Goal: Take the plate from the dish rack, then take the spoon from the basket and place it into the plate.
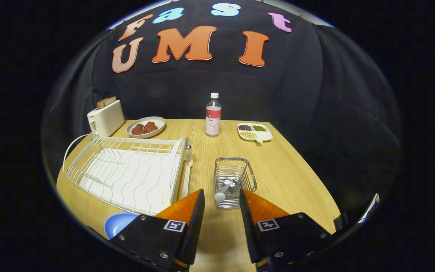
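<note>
Gripper [222, 196] held wide open, nothing gripped.
Spoon [225, 190] seen in basket [234, 181] just ahead; plate [117, 223] parked beside dish rack [127, 172].

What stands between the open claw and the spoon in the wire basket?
Nothing visible. The claw is open, and the spoon's handle pokes up from the wire basket just ahead of its fingers. Only the basket's near wall surrounds it. The dish rack sits to the side, and the blue plate lies beside the fingers.

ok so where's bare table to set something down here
Bare wood lies right of the wire basket, and between the dish rack and bottle. Crowded along the back: toaster, plate of food, divided dish. The open gripper holds nothing.
</note>
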`<state>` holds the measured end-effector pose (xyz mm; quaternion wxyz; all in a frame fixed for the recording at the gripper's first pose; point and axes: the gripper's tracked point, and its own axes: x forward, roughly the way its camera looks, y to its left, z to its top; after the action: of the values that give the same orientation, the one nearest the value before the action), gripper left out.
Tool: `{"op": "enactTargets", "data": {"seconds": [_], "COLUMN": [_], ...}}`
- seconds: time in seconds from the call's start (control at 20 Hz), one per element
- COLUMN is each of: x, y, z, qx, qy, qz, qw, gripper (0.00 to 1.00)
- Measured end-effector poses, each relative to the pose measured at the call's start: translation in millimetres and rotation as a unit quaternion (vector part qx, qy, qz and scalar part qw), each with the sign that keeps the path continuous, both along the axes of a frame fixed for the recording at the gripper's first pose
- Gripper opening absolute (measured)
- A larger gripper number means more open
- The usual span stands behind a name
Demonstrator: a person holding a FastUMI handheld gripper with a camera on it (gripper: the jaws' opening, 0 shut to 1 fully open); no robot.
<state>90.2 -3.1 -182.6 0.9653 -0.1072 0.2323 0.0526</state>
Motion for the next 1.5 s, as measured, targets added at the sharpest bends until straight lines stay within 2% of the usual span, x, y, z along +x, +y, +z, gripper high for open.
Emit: {"op": "enactTargets", "data": {"seconds": [0.2,0.4,0.6,1.1,1.5], "x": [12.5,22.1,25.8,10.1,-36.4], "y": [0.3,-8.6,-17.2,-15.3,-9.5], "z": [-4.7,-3.9,-0.5,40.9,73.3], "qx": [-0.014,-0.031,-0.027,-0.027,-0.017], "qy": [0.001,-0.005,-0.006,-0.048,-0.081], "qz": [0.019,0.018,0.007,-0.007,-0.031], "qw": [1.0,0.999,1.0,0.998,0.996], "gripper": [0.3,0.15,0.07,0.06,0.06]}}
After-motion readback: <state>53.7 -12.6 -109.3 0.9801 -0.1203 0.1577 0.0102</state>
